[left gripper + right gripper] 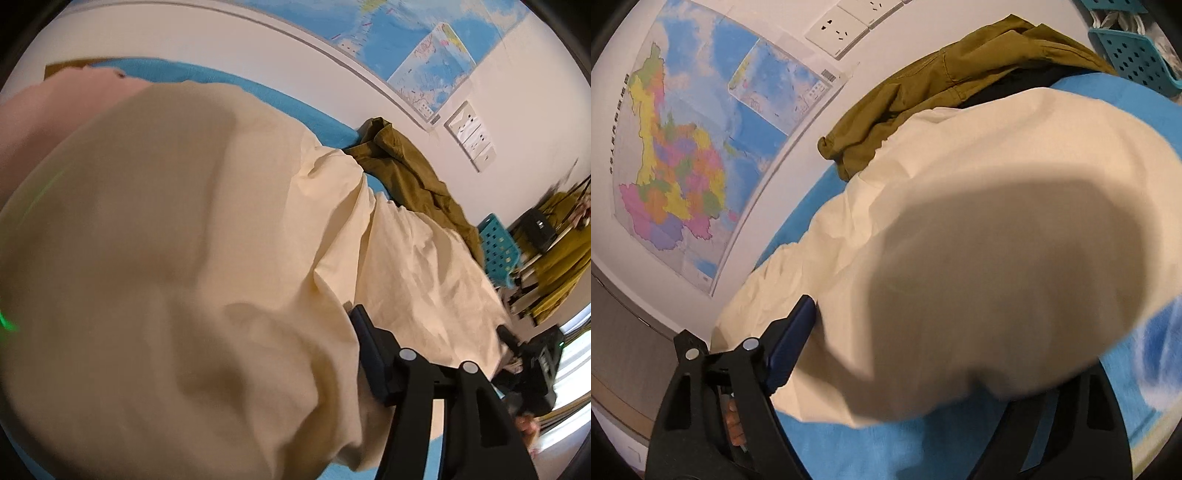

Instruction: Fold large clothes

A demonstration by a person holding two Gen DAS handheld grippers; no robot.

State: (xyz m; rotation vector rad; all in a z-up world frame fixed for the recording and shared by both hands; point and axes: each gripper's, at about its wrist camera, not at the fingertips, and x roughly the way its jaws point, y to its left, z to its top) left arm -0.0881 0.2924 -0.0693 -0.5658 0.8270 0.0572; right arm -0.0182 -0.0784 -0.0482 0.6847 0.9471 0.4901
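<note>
A large cream garment [184,240] lies over the blue bed cover [288,107] and billows close to both lenses. In the left wrist view the cloth drapes over my left gripper [347,369]; only its right blue finger [369,350] shows, with cloth pressed against it. In the right wrist view the cream garment [979,229] hangs over my right gripper [886,354]; its left blue finger [792,339] shows at the cloth's edge, the other is hidden. Both seem shut on the cloth. My right gripper also shows in the left wrist view [532,362].
An olive-green garment [410,177] lies crumpled at the wall side of the bed, also in the right wrist view [923,88]. A teal perforated basket [498,251] stands past the bed's end. A pink cloth [55,110] lies at far left. Maps [683,147] hang on the wall.
</note>
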